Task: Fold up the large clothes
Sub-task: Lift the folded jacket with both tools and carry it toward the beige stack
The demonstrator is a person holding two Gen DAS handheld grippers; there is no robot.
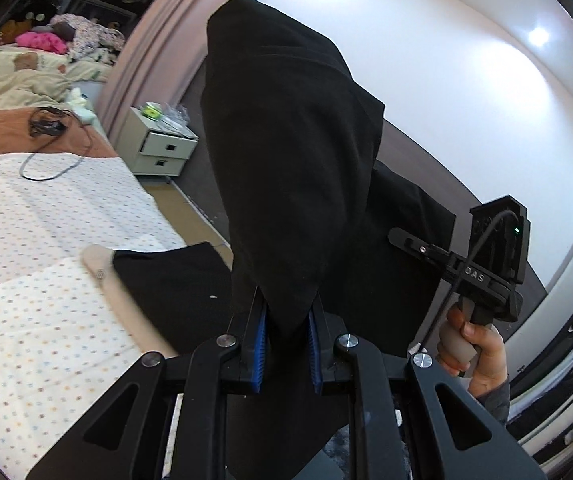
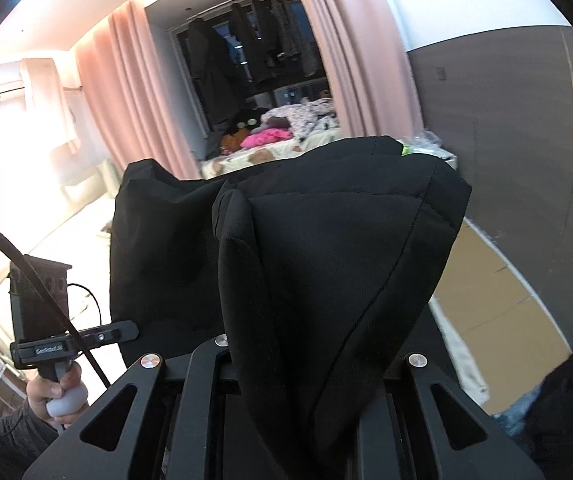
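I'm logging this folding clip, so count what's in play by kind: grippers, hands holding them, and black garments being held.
Black two-finger grippers: 2, left gripper and right gripper, each shut on the cloth
Hands on the gripper handles: 2, right hand and left hand
Black fabric garment, lifted above the dotted bed sheet: 1
Total: 5

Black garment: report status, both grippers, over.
Left gripper shut on black garment. Right gripper shut on it too, pads hidden by cloth. Garment lifted, bunched between both, above the dotted bedsheet. Nothing in the way.
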